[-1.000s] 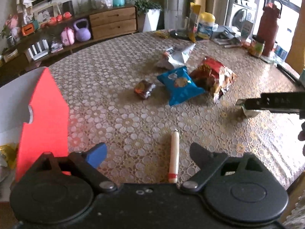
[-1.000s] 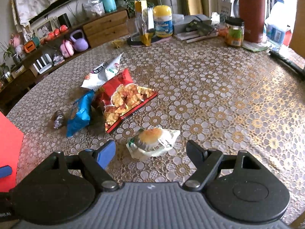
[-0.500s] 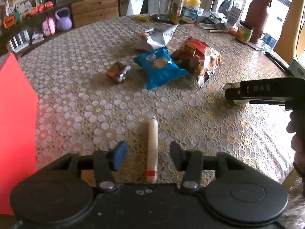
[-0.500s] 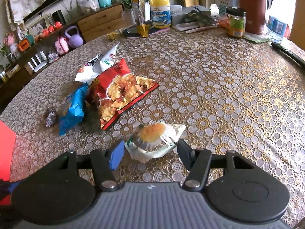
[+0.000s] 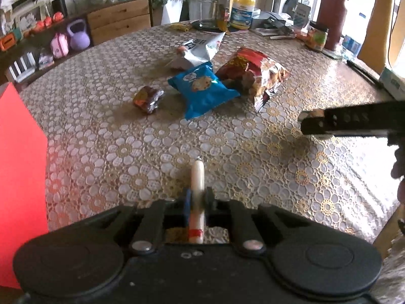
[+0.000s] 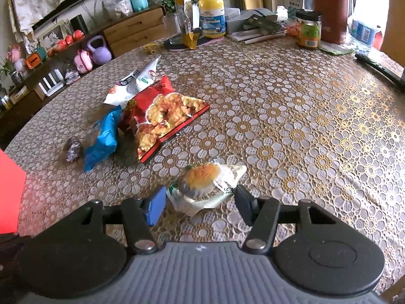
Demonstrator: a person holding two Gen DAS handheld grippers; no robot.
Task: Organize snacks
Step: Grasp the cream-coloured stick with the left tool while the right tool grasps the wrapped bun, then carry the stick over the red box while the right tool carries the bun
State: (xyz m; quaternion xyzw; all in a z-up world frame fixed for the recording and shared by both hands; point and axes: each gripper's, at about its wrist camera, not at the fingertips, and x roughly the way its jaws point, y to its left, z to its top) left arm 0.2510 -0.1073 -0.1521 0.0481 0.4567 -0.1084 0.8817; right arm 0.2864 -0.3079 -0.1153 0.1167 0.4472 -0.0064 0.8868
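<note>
A pale sausage stick (image 5: 198, 179) with a red band lies on the table, and my left gripper (image 5: 197, 202) is shut on its near half. My right gripper (image 6: 198, 207) straddles a clear-wrapped bun (image 6: 202, 177) on the table, its pads pressing both sides of the wrapper. In the left wrist view, the right gripper (image 5: 311, 124) reaches in from the right edge. Further back lie a blue cookie bag (image 5: 202, 88), a red chips bag (image 5: 253, 76), a white pouch (image 5: 200, 50) and a small dark wrapped snack (image 5: 148, 96).
A red box wall (image 5: 20, 164) stands at the table's left edge. Jars, a tall brown flask (image 6: 329, 7), a yellow-lidded tub (image 6: 211, 16) and papers crowd the far side of the table. The lace-patterned tablecloth (image 6: 303, 126) is bare on the right.
The left jaws closed from wide open onto the sausage stick as the gripper sank a little. The right jaws narrowed onto the bun wrapper, then held still.
</note>
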